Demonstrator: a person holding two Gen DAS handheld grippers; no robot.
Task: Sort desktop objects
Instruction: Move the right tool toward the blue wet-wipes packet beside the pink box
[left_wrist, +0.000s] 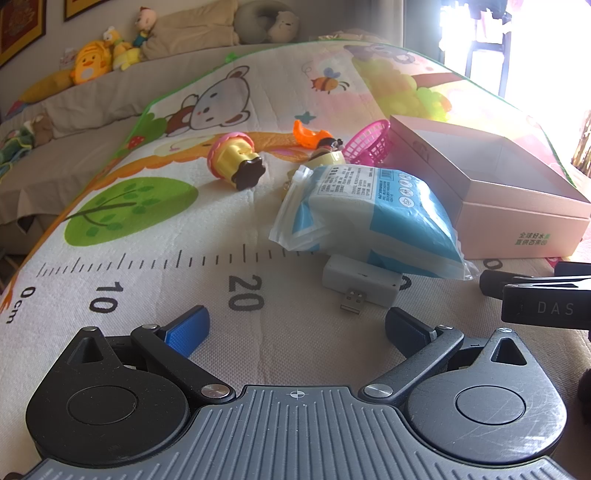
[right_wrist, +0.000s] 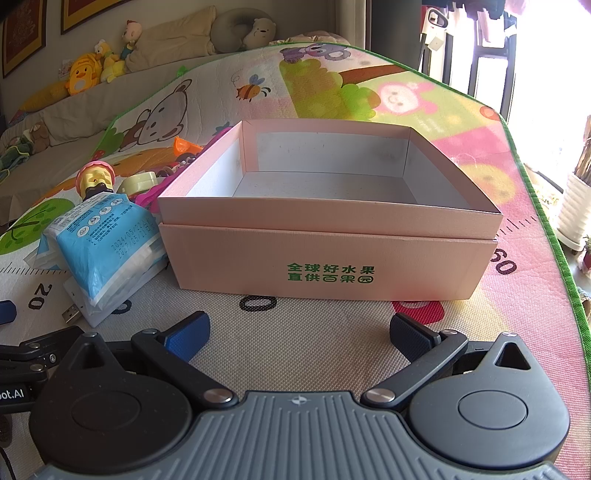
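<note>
We are looking at a home — a living room or play corner, by every sign. A children's play mat printed with a bear, a bee and a ruler scale fills the middle of both views. Along the upper left runs a covered sofa lined with plush toys and a neck pillow. Framed pictures hang in the top left corner — bright daylight floods in from a window at the upper right.
</note>
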